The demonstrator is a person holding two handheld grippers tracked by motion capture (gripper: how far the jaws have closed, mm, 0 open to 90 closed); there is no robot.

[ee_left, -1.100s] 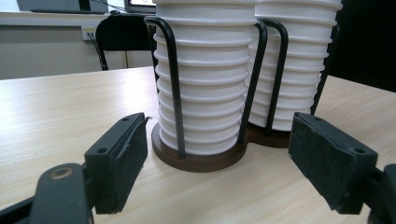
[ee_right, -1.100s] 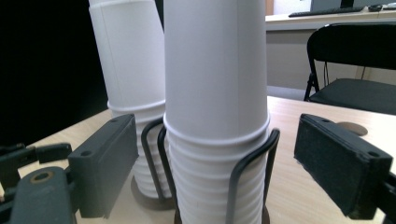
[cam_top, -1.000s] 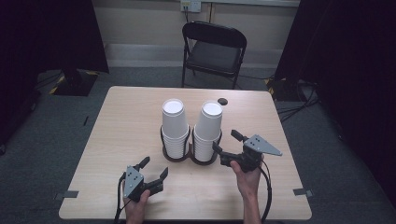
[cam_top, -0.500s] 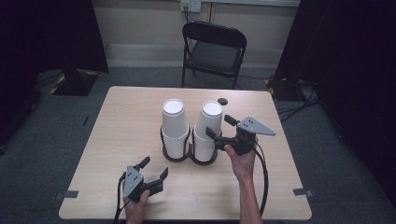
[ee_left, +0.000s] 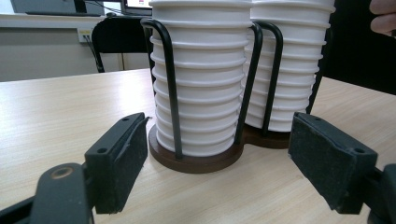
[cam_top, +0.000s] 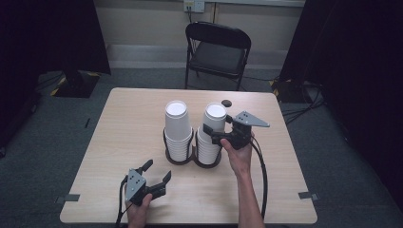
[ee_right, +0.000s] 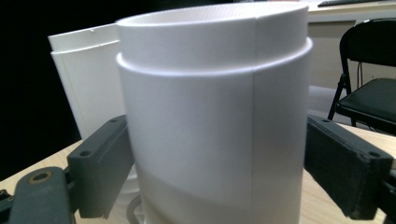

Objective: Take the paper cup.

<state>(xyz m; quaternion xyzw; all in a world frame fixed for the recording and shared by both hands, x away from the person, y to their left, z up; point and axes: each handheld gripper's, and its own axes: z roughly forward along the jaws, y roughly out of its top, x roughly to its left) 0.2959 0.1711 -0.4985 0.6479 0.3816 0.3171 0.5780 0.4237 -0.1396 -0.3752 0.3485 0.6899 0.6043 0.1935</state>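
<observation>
1. Two tall stacks of white paper cups stand upside down in a black wire holder with a round brown base, near the middle of the pale wooden table.
2. The right gripper is up high at the right stack of white cups. Its jaws sit one on each side of the top cup. The left pad looks like it touches the cup. The right pad is very close, so I cannot tell if it squeezes.
3. The left gripper rests low on the table, near the front edge. Its jaws are spread wide with nothing between them.
4. The left stack of white cups stands just ahead of that gripper.
5. A black folding chair is behind the table.
</observation>
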